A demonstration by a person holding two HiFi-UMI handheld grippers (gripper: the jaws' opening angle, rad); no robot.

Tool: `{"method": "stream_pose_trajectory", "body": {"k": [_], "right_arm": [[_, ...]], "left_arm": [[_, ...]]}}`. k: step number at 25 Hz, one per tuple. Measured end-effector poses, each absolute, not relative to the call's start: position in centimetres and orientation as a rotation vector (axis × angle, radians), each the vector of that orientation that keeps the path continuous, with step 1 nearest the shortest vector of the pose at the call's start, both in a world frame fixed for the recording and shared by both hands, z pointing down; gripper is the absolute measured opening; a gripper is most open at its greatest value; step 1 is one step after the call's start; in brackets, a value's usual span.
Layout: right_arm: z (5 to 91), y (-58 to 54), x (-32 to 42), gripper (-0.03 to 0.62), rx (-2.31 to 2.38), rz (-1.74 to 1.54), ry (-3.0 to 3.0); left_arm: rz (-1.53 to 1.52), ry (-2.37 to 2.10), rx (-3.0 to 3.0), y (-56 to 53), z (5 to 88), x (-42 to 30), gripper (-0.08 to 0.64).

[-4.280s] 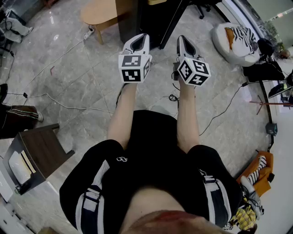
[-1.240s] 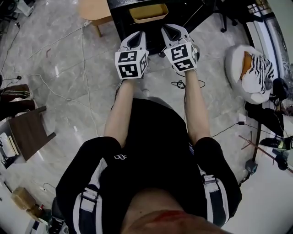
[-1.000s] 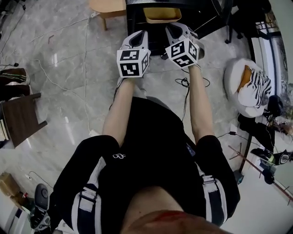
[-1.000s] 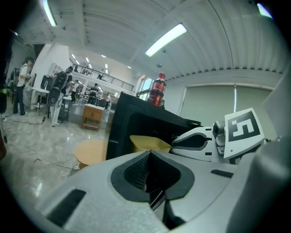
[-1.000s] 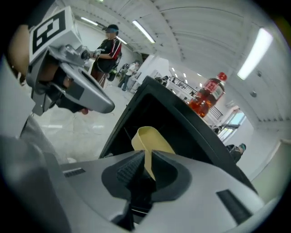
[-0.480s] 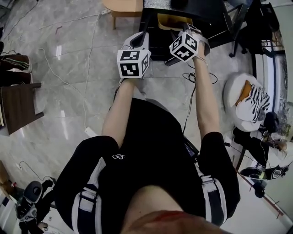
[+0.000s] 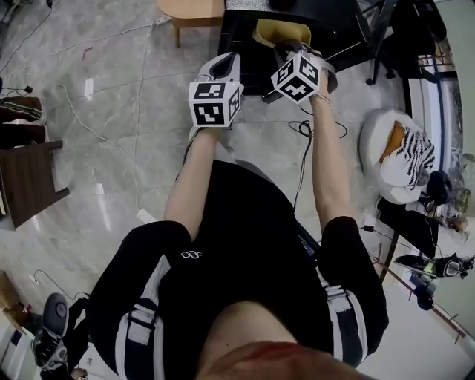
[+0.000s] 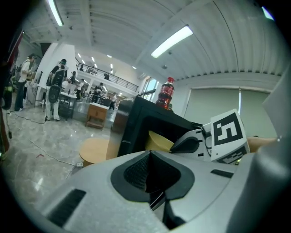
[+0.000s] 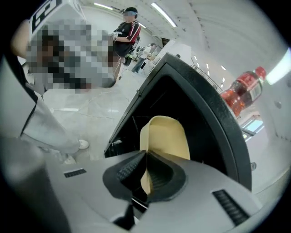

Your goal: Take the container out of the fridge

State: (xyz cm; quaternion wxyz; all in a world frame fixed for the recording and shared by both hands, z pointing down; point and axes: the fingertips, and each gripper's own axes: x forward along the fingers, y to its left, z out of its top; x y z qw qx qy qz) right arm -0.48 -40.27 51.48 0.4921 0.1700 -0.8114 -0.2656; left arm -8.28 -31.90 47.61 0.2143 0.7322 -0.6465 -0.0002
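A yellow container (image 7: 282, 33) sits inside the open black fridge (image 7: 245, 37) at the top of the head view. My right gripper (image 7: 286, 50) reaches into the fridge opening. In the right gripper view the container (image 9: 166, 136) has its thin rim running between the pads, and the right gripper (image 9: 145, 154) is shut on it. My left gripper (image 7: 226, 63) is held just left of it, in front of the fridge (image 8: 136, 123). In its own view the left gripper (image 8: 149, 154) is shut with nothing in it, and the container (image 8: 159, 141) lies beyond.
A red bottle (image 8: 165, 92) stands on top of the fridge. A round wooden table (image 7: 193, 9) is left of it. Cables (image 7: 304, 133) cross the floor, a white cushion (image 7: 393, 152) lies at the right, and a dark stool (image 7: 30, 182) at the left. People (image 8: 57, 86) stand far off.
The fridge has come closer in the head view. My right gripper has moved forward into the opening up to the yellow container. The left gripper has kept its place.
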Motion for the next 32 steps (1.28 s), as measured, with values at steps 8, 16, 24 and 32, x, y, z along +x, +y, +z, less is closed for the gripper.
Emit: {"method": "stream_pose_trajectory", "body": {"k": [8,16,24,32], "right_arm": [[48.5,-36.5,3.9,0.014,0.689,-0.278,-2.241],[41.2,-34.3,12.8,0.014,1.204,0.125,-2.63],[39.1,-31.7,21.7,0.014,1.665,0.432,-2.781],[38.7,-30.4,26.9,0.014,1.895,0.429,-2.703]], "left_arm": [[0.028,-1.713,2.104,-32.4,47.5,-5.3,0.009],[0.067,-1.594,2.271,-33.4,45.1,1.5,0.009],[0.088,-1.489,2.464,-32.8,41.9,9.3,0.009],[0.106,-1.392,2.588,-32.7,39.7,14.2,0.009]]}}
